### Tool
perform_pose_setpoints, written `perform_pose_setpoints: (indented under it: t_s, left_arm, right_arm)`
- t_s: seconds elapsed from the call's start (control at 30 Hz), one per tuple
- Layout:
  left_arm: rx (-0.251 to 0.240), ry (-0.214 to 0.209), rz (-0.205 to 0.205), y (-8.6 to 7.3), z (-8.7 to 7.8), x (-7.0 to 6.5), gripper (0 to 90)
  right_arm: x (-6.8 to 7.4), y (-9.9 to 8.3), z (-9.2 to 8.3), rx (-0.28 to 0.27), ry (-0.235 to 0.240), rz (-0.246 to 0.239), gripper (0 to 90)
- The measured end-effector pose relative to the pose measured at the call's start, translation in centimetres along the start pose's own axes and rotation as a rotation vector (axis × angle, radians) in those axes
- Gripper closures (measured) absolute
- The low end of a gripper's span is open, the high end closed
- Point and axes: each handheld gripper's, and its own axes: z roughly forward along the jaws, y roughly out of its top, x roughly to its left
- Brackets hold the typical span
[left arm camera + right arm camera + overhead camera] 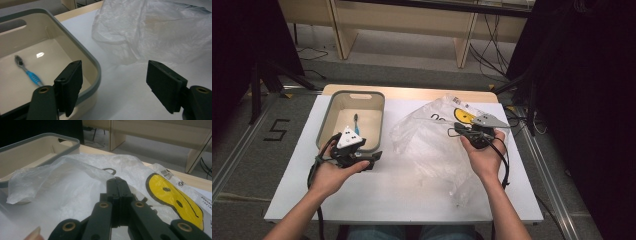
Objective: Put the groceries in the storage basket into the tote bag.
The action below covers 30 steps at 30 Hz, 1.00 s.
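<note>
Nearest the person, the two hands are coming in over the white table (412, 200), each working a gripper on either side of the clear plastic bag (432, 145), which is lying crumpled across the middle and right of the table top.

To the left of the bag, the left gripper (374, 159) is hovering with its jaws spread wide and nothing between them; in the left gripper view the gap is facing the bag's near left edge (120, 50) across a strip of bare table, not touching it. On the bag's right part, the right gripper (457, 131) is sitting with its jaws pressed together. In the right gripper view the film (75, 185) is bunching around the black jaw tips, so it is probably pinching a fold of bag, though the film between the pads is too thin to make out for sure.

Left of the bag and just beside it, the beige basket (326, 117) with the grey rim is holding a blue toothbrush (356, 123) on its floor. Beyond the bag, a yellow smiley print (463, 116) is showing on its far right portion.

Judging from this, the step in hand is securing the bag with the right gripper while the left is preparing to take its open edge. The next move calls for the left gripper closing on a single layer of the rim, so the mouth is being pulled open rather than flattened.
</note>
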Motion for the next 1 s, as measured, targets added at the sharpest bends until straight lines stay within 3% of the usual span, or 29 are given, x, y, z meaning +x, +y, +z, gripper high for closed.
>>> perform_pose_setpoints:
  t_s: [0.3,0.47,0.73,1.0]
  left_arm:
    - [0.058,0.069,-0.063,1.3,0.8,3.3,28.4]
    - [0.121,0.120,-0.049,2.6,1.9,4.8,28.2]
    - [0.211,0.166,-0.087,4.1,5.0,7.2,30.1]
    - [0.262,0.204,-0.121,4.6,7.0,9.0,30.3]
  right_arm:
    - [-0.1,0.0,0.0,0.004,-0.003,0.002,90.0]
    - [0.0,0.0,0.0,0.004,0.003,0.001,90.0]
    - [0.1,0.0,0.1,0.007,0.003,-0.001,90.0]
    - [0.1,0.0,0.1,0.008,0.005,-0.002,90.0]
